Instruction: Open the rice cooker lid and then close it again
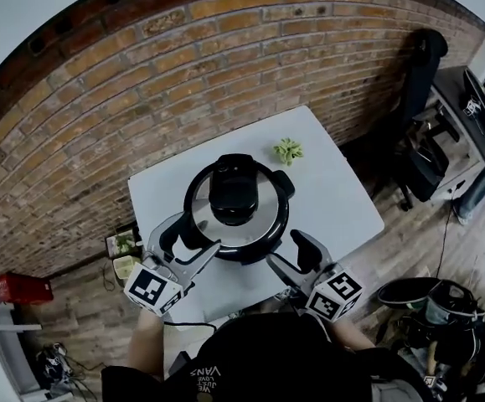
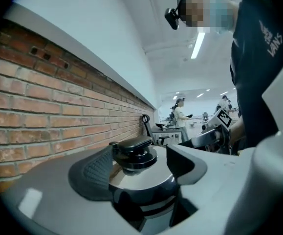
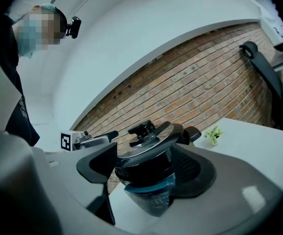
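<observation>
On the white table (image 1: 343, 212) stands the rice cooker (image 1: 238, 212), black, with a shiny metal lid (image 1: 259, 229) seated on it and a black knob (image 1: 234, 193) on top. My left gripper (image 1: 190, 238) stands open at the cooker's front left rim. At the front right, my right gripper (image 1: 291, 255) is open too. In the left gripper view the knob (image 2: 134, 153) and lid (image 2: 143, 180) sit between the open gripper (image 2: 141, 169) jaws. The right gripper view shows the cooker (image 3: 148, 185) framed by the open gripper (image 3: 148, 173), its lid (image 3: 153, 136) down.
A small green plant (image 1: 288, 150) lies on the table behind the cooker. A brick wall (image 1: 141, 82) runs along the table's far side. A black office chair (image 1: 422, 65) and a desk stand to the right, and bins (image 1: 430, 304) sit on the floor.
</observation>
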A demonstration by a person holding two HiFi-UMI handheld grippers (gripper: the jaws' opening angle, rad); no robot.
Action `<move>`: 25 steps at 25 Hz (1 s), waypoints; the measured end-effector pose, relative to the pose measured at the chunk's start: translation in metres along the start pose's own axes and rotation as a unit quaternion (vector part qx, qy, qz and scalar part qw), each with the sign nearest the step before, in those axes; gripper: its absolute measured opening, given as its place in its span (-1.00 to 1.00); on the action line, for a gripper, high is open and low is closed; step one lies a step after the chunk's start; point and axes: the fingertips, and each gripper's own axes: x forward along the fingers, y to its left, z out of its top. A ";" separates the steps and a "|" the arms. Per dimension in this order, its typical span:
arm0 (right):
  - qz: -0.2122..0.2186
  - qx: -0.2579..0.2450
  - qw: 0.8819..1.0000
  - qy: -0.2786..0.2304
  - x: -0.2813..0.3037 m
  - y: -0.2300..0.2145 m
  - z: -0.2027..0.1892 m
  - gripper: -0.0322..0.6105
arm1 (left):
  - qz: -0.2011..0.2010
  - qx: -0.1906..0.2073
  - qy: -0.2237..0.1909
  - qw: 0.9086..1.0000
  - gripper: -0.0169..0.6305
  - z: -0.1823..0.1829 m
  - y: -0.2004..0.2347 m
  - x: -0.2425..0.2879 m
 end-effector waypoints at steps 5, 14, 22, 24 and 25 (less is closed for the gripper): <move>-0.043 0.007 0.999 -0.031 -0.005 0.014 -0.008 0.15 | -0.075 0.021 -0.003 0.997 0.05 0.009 0.006 0.015; -0.092 0.021 0.994 -0.051 -0.035 0.023 -0.022 0.15 | -0.149 0.073 0.014 0.986 0.05 0.016 0.002 0.050; -0.080 0.018 0.996 -0.047 -0.043 0.007 -0.010 0.14 | -0.222 0.113 0.077 0.965 0.05 0.008 -0.009 0.085; -0.074 0.016 0.996 -0.044 -0.045 0.002 -0.007 0.15 | -0.243 0.120 0.094 0.958 0.05 0.005 -0.013 0.092; -0.073 0.015 0.996 -0.042 -0.047 -0.001 -0.006 0.14 | -0.254 0.122 0.104 0.954 0.05 0.002 -0.016 0.095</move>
